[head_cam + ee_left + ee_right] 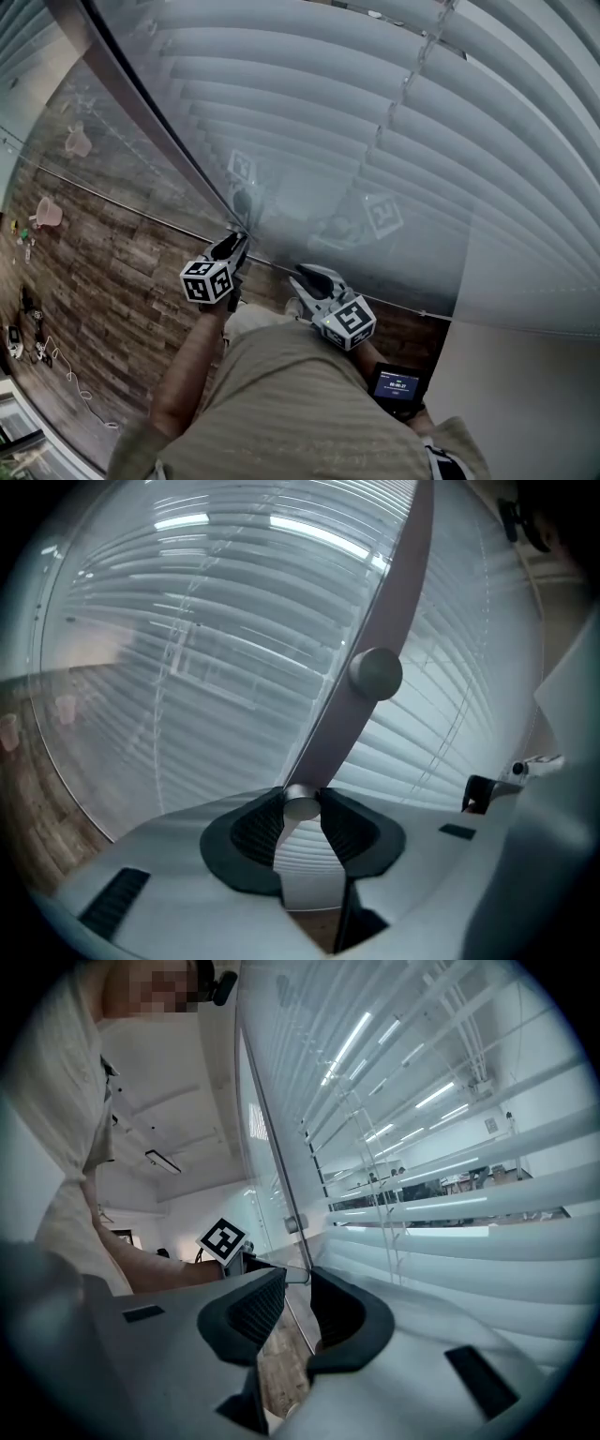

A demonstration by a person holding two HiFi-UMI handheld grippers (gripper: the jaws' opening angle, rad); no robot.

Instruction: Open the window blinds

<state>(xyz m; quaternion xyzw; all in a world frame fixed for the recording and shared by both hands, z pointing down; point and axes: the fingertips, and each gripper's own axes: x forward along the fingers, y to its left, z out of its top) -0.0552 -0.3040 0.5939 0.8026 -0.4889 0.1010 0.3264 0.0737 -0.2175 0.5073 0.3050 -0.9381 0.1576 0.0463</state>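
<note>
**— What have your left tongs got hold of?**

— My left gripper [301, 797] is clamped on a small round grey knob [301, 808]. Its jaws are drawn in partway, and both ribbed black pads [255, 829] press against the knob's sides. The knob sits on the grey upright frame strip [380, 611] of the glass. A larger round grey knob [376, 672] sits further up the same strip, clear of my jaws.

**— And the right one?**

— My right gripper [297, 1283] holds nothing. Its jaws stand apart, with only the glass edge and floor showing through the gap. From my head camera it sits just beside the left gripper [238, 240], the right gripper [302, 274] a little lower.

**— Where are the blinds?**

— The white horizontal-slat window blinds [375, 112] hang behind the glass, straight ahead of both grippers. In the right gripper view the slats [450, 1218] show narrow see-through gaps between them.
</note>
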